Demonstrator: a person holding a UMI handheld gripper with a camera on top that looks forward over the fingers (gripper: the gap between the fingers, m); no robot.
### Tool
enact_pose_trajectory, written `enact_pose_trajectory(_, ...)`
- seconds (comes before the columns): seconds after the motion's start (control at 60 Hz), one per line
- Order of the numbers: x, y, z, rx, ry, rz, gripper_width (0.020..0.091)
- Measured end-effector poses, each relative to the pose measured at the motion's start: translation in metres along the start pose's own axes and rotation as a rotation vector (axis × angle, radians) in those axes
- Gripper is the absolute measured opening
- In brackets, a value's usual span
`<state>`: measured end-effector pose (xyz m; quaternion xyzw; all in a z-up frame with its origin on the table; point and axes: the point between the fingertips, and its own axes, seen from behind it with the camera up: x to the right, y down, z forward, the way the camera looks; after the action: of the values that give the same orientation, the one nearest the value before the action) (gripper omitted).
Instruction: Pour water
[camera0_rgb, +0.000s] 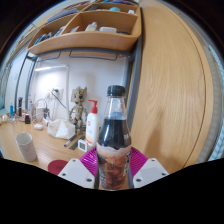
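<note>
My gripper (113, 172) holds the bottle (114, 140) w/ both pads (91, 160) pressed on its lower body; bottle stands upright at 12 o'clock, directly ahead, cap off as far as I can tell. Dark liquid nearly fills it: I judge it heavy, top-loaded. Plastic wall prob. thin, smooth, slippery near the label. Grip at lower body is correct; squeeze moderately, wall may flex. White cup (26, 147) sits at 9 o'clock on the wood counter (50, 158), apart from the bottle.
</note>
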<state>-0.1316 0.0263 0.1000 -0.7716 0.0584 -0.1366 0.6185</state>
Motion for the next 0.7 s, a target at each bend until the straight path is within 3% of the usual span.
enact_pose_trajectory(0.283,-0.061,-0.030,-0.007,0.079,-0.004,-0.609,0.0389)
enact_pose_trajectory(0.7,-0.149,-0.072,0.008,0.286,0.084,-1.686,0.0387)
